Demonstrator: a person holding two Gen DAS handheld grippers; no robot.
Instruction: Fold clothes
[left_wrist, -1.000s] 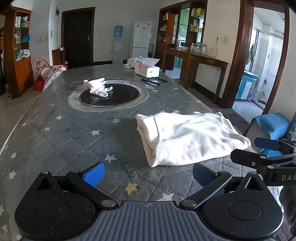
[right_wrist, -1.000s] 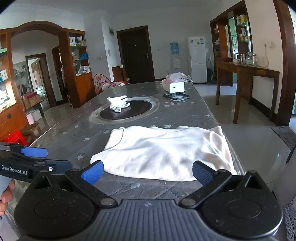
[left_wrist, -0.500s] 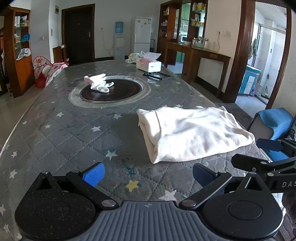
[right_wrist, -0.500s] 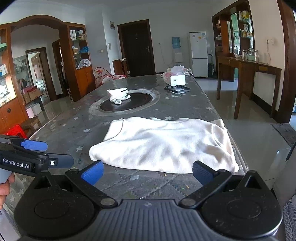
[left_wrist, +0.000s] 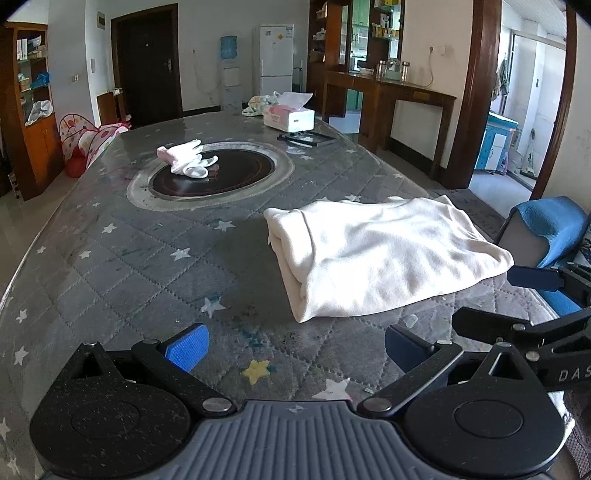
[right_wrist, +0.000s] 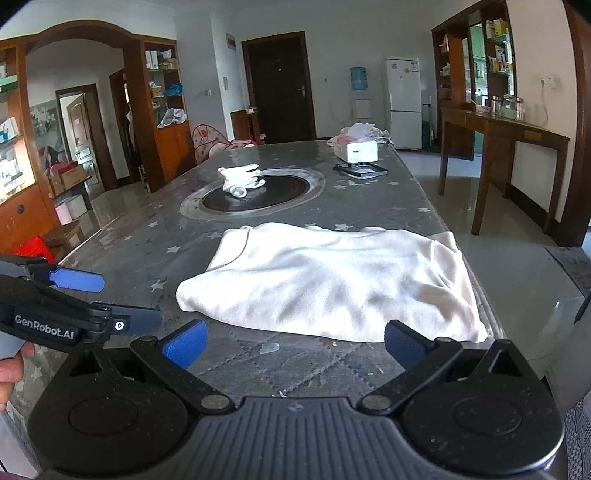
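Left gripper (left_wrist: 293, 341), jaws spread and empty, hovers at 7 o'clock of the folded white garment (left_wrist: 384, 258), which lies on the quilted table (left_wrist: 122, 266). Right gripper (right_wrist: 293, 341), likewise released, sits at 6 o'clock. Risk: pinching only the top layer would undo the fold.

Folded cream fleece garment (left_wrist: 384, 254): inner layers hidden. Blue padded chair (left_wrist: 550, 229) beside the tabletop's right edge: cut off by frame. Shelf contents on brown wooden cabinet (right_wrist: 487, 48): too small to identify.
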